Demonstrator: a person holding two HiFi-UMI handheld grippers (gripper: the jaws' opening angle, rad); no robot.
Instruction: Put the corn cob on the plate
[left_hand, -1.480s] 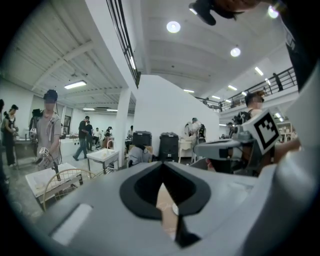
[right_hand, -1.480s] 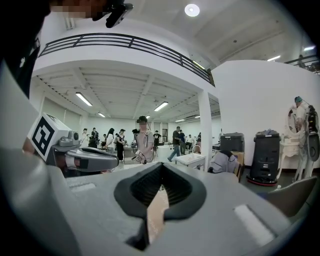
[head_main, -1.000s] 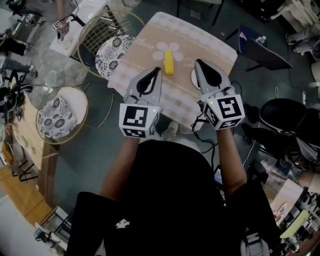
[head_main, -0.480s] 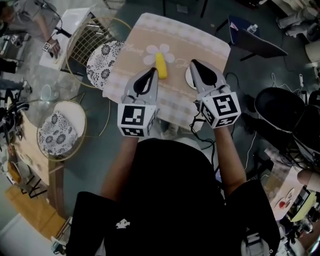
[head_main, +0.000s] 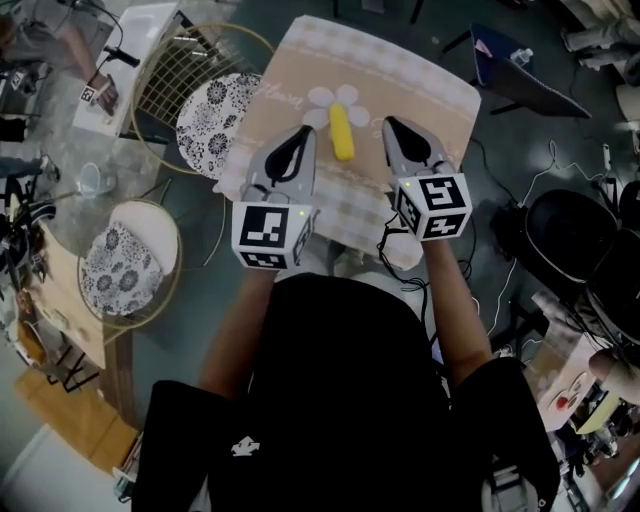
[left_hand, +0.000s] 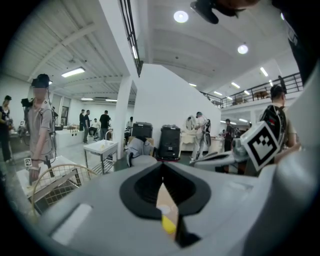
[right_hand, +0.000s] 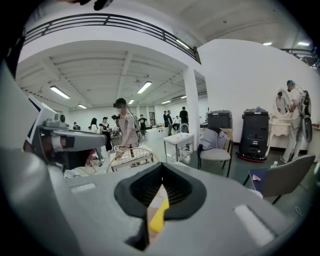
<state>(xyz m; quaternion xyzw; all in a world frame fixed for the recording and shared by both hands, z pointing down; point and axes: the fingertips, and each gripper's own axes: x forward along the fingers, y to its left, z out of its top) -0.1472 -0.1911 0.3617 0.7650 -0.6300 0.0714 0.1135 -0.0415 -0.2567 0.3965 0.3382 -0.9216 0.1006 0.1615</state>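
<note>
The corn cob (head_main: 342, 133) lies flat on a table covered with a beige cloth (head_main: 425, 85). Its far end rests on a white flower shape (head_main: 331, 96) on that cloth, and its length points away from the person. It lies between the tips of the two grippers and touches neither of them. The left gripper (head_main: 304, 134) is on its left side and the right gripper (head_main: 389, 125) on its right side, both above the near half of the table and pointing forward. In the left gripper view the two jaws are together at the tip, with nothing between them; below the tip, a small part of the yellow cob and the cloth shows through a narrow gap. The right gripper view shows the same: jaws together and empty, with the cob seen through the gap. Left of the table stands a wire chair with a round patterned cushion (head_main: 213, 122), and a second such chair (head_main: 118, 255) stands nearer to the person.
</note>
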